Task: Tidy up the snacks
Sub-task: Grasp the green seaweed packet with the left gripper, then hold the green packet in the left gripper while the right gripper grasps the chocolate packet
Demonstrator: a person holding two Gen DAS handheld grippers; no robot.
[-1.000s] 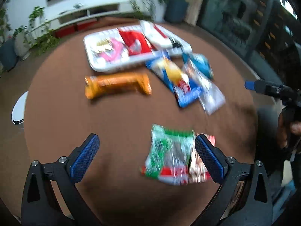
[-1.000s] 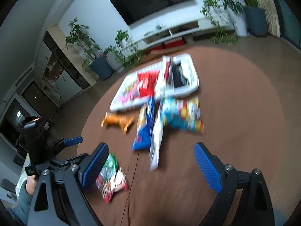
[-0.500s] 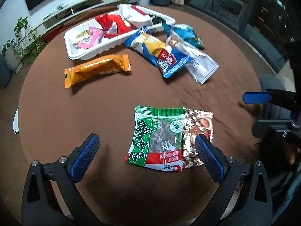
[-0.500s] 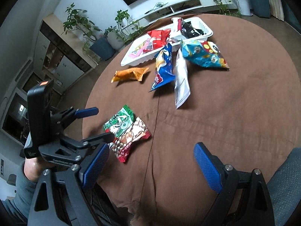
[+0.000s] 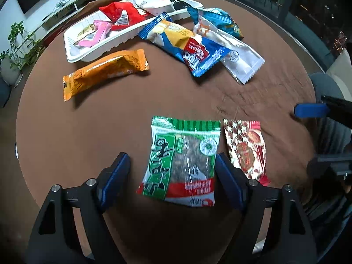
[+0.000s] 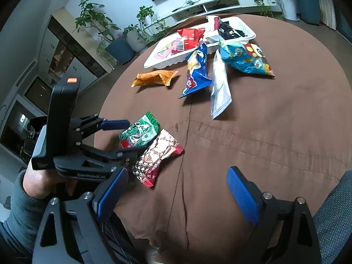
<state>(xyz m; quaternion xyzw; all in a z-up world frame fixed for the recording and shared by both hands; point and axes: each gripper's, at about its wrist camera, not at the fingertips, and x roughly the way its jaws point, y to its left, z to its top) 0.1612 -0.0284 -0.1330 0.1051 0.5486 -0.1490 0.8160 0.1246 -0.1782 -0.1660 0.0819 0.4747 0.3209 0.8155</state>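
Left tool (image 5: 171, 176) jaws, wider a second ago, are closing around my green packet (image 5: 182, 162), starting the pickup.

Room beyond the tabletop
I see potted plants (image 6: 96, 19), a white media shelf (image 6: 206, 2) and dark cabinets (image 6: 63, 55) behind

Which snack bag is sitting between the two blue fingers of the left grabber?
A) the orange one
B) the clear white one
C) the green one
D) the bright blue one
C: the green bag lies flat on the brown table between the closing jaws of the left grabber; its pads are not pressing on it yet, and the other bags lie further off near the white tray.
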